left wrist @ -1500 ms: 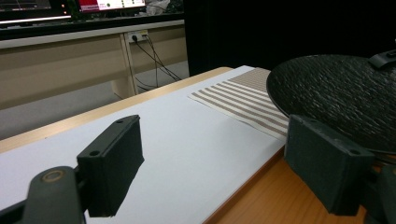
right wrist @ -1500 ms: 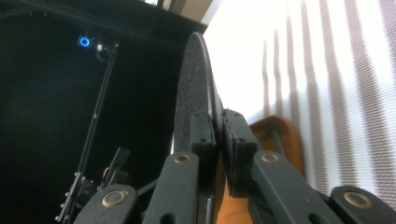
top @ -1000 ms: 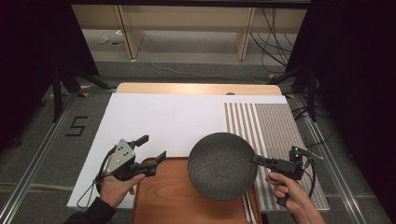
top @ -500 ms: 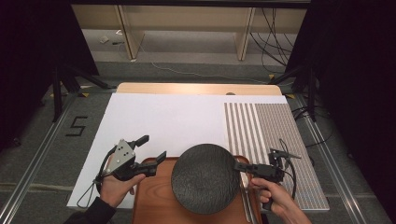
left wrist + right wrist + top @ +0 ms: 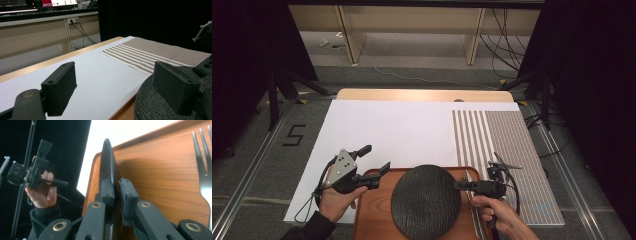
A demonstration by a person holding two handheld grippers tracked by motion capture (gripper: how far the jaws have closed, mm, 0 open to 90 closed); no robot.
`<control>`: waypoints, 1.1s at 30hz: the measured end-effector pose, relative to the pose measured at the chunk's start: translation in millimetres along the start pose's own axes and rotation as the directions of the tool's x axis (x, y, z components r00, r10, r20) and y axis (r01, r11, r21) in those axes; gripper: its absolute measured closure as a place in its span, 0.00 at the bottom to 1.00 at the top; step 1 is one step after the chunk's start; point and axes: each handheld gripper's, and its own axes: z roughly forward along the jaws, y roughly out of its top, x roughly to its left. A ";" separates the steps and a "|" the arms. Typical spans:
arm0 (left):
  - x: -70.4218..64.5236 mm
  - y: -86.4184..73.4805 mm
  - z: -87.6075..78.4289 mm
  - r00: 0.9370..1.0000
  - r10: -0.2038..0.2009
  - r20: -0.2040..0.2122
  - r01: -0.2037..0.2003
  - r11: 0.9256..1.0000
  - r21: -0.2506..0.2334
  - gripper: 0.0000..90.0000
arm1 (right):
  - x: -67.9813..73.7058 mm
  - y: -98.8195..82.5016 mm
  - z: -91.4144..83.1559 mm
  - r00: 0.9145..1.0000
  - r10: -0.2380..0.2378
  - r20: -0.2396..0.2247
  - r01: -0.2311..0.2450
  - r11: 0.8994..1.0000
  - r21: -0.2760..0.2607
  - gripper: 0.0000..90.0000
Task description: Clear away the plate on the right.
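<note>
We see the right hand-held gripper [image 5: 460, 185] clenched on the rim of a dark, rough-textured round plate [image 5: 426, 201], its 2 jaws pinching the edge between them in the right gripper view, where the plate [image 5: 107, 167] stands edge-on. The plate sits over a reddish wooden tray [image 5: 374, 220] at the near edge of the worktop [image 5: 412, 95], and we cannot tell whether it rests flat on the tray. A fork [image 5: 203, 170] lies on the tray just beside the right hand-held gripper. To the left, the left hand-held gripper [image 5: 374, 159] is released, its jaws wide apart with nothing between them, held at the tray's left rim above a white sheet [image 5: 397, 130]. A striped mat [image 5: 507, 135] covers the worktop's right side.
</note>
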 end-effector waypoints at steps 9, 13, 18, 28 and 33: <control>-0.5 0.0 -0.1 1.000 -0.002 -0.001 0.002 1.000 0.000 0.21 | -1.6 -1.3 3.1 0.997 -0.034 0.069 0.032 0.999 0.027 0.96; -0.4 -0.2 0.0 1.000 -0.002 -0.001 0.002 1.000 0.001 0.21 | 0.0 -1.2 3.6 0.992 -0.064 0.112 0.059 0.997 0.044 0.97; -0.6 -0.2 0.2 1.000 0.000 0.000 0.000 1.000 0.003 0.21 | -0.8 -0.5 3.9 0.990 -0.072 0.119 0.066 0.996 0.055 0.97; -1.2 -0.3 0.4 1.000 0.003 0.002 -0.003 1.000 0.004 0.21 | 3.1 -1.7 6.3 0.961 -0.162 0.225 0.140 0.984 0.111 0.92; -1.4 -0.3 0.4 1.000 0.003 0.003 -0.003 1.000 0.004 0.21 | 4.2 -3.4 8.8 0.940 -0.206 0.272 0.172 0.975 0.143 0.89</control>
